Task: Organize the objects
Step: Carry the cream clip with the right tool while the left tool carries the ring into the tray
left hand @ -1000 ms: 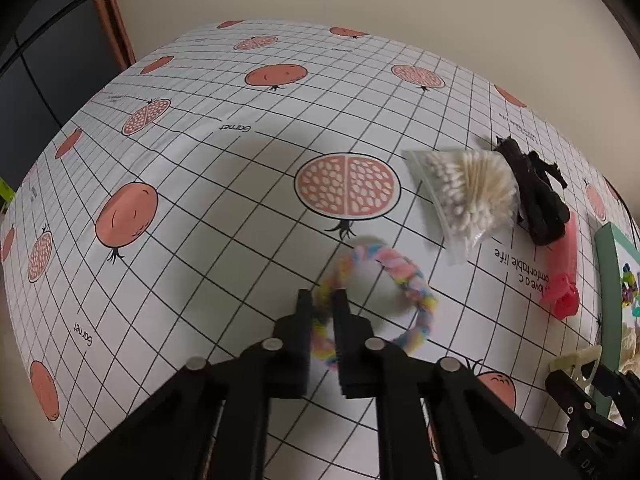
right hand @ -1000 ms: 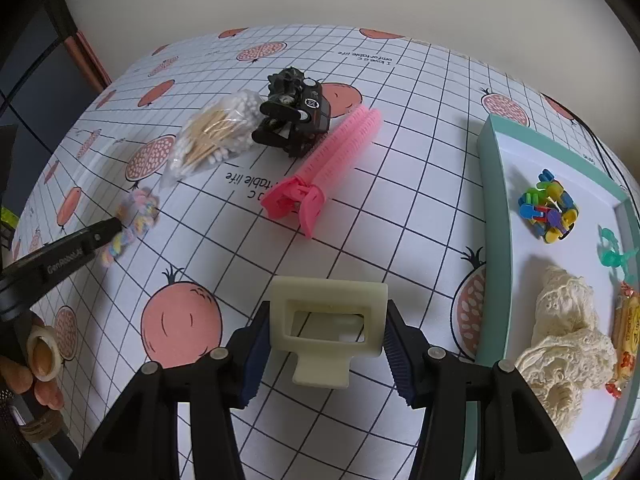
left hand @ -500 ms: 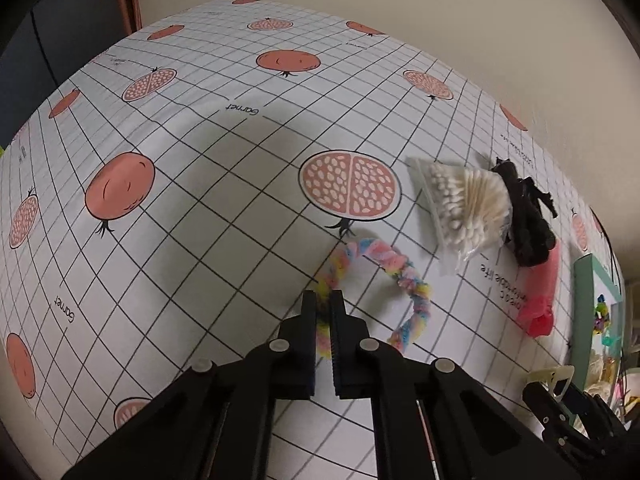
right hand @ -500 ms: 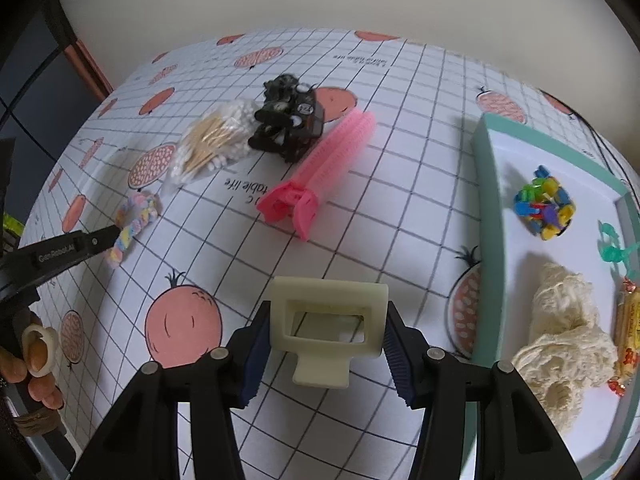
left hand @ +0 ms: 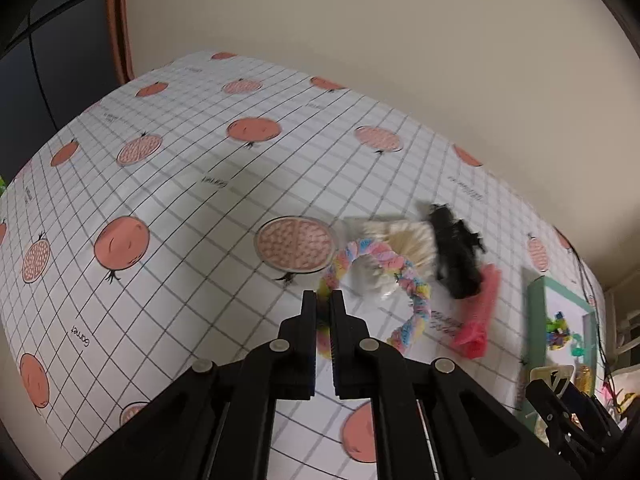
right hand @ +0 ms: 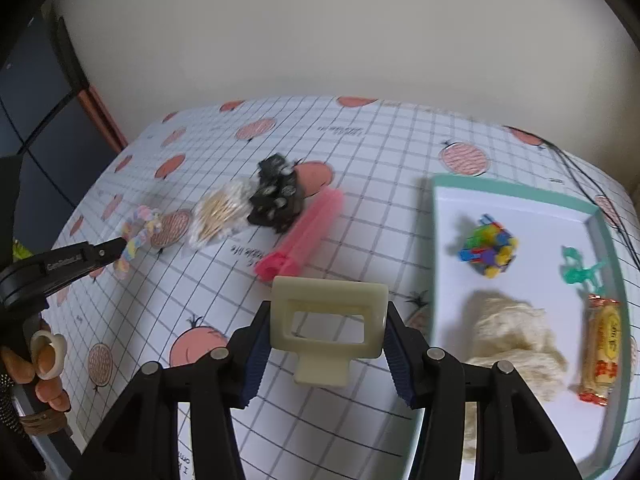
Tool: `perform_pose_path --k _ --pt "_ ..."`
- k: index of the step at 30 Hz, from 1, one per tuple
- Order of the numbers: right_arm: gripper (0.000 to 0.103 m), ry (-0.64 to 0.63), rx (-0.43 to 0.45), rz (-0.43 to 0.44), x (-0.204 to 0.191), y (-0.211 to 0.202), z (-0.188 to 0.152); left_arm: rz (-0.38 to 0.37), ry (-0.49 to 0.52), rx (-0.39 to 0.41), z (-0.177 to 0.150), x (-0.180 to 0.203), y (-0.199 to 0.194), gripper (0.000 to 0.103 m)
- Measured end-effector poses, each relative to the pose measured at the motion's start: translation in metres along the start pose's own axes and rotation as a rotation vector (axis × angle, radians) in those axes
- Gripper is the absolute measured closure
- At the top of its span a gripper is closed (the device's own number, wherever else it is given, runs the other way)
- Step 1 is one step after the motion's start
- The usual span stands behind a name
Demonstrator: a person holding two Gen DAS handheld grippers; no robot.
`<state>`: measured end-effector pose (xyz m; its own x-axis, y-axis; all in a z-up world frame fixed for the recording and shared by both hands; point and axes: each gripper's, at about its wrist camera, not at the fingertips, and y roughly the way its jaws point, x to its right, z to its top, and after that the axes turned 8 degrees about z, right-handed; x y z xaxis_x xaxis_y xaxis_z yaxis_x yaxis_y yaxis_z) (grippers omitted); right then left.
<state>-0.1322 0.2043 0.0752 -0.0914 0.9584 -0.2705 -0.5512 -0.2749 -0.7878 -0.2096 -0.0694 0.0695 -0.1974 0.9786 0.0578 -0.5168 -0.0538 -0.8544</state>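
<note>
One pastel braided ring pinched between left gripper fingers; one cream claw clip clamped between right gripper fingers; one tray.

Pastel braided rope ring clamped off the cloth; cream rectangular hair claw pinched upright, lifted

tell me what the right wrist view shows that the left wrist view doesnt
Only the right wrist view shows a person's hand on the left gripper's handle, plus the cream bundle and wrapped candy in the tray. Only the left wrist view shows the left gripper shut on the pastel rope ring up close. Both show the cotton swab bag, black clip, pink clip, and the right gripper holding the cream hair claw.
</note>
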Motion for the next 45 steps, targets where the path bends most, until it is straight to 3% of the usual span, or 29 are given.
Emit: perform_pose_path --k 8,26,33,45 --pt "0.049 0.115 0.083 -0.051 0.053 -0.029 -0.002 -0.078 0.083 0.043 -0.008 0.051 -0.024 0.097" --pt "0.049 0.348 0.136 -0.192 0.169 -0.076 -0.031 -0.245 0.391 0.056 -0.067 0.194 -0.056 0.097" --pt "0.048 0.35 0.177 -0.185 0.181 -0.087 -0.033 -0.301 0.435 0.037 -0.083 0.227 -0.054 0.097" --pt "0.048 0.316 0.17 -0.157 0.177 -0.071 -0.028 -0.272 0.433 0.018 -0.085 0.246 -0.026 0.097"
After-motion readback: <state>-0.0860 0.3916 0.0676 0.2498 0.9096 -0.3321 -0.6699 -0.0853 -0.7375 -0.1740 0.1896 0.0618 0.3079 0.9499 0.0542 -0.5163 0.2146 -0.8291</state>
